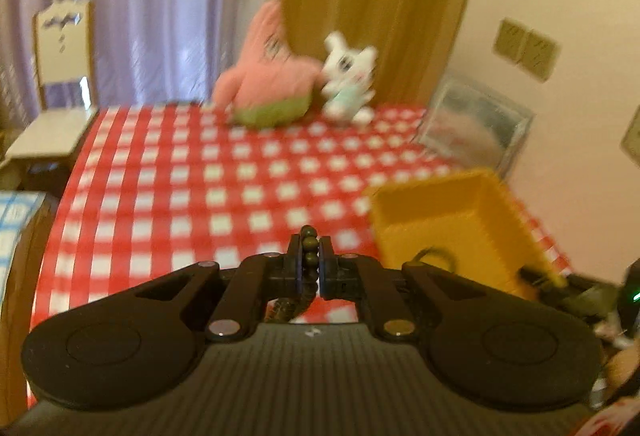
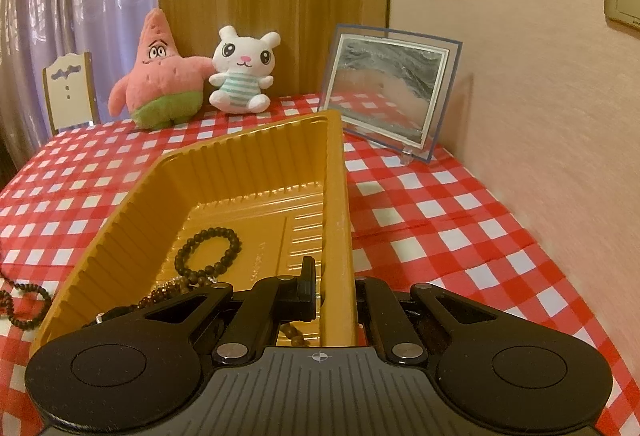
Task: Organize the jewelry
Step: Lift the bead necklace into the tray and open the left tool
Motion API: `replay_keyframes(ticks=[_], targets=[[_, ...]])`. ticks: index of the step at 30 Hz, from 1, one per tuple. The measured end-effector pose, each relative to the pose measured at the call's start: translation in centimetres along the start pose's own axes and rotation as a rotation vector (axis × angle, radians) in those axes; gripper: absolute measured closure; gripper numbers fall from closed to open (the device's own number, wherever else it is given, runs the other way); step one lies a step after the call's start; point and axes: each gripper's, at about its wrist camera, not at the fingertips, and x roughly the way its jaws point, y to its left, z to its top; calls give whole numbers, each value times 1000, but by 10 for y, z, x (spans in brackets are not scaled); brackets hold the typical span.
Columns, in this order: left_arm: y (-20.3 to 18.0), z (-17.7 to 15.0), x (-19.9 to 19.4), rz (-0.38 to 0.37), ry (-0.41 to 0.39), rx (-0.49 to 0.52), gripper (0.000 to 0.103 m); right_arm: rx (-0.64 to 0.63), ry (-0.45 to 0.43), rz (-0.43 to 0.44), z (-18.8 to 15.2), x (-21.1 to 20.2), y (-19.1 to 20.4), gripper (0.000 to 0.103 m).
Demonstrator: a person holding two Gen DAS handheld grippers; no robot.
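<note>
My left gripper [image 1: 309,248] is shut on a dark bead string [image 1: 309,258] that hangs down behind the fingers, held above the checked tablecloth left of the yellow tray [image 1: 436,211]. My right gripper [image 2: 334,284] is shut on the tray's right wall [image 2: 343,236], one finger inside and one outside. In the tray [image 2: 224,171] lie a dark bead bracelet [image 2: 208,252] and some brown beaded pieces [image 2: 168,292]. Another dark bead string [image 2: 24,304] lies on the cloth left of the tray.
A pink star plush [image 2: 160,75] and a white bunny plush [image 2: 242,69] sit at the table's far edge. A framed sand picture [image 2: 390,91] stands at the back right by the wall. A small chair [image 2: 70,91] stands at the far left.
</note>
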Motion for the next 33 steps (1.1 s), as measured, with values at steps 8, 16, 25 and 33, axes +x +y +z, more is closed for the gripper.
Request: replay_keyframes(ticks=[8,16,25,33], targets=[[-52,57,-36,-115,-129,91,97,5,-3,5,0,3,-1,98],[-109,106,-67,-278,-272,165,97,19,-9,14,1,2,-1,98],[-134,74,-16,-370,-87,101,97,19,-20,21,2,1,0,98],[-146,9,64,-336,151,39,97,17,-16,28,-1,3,-2,98]])
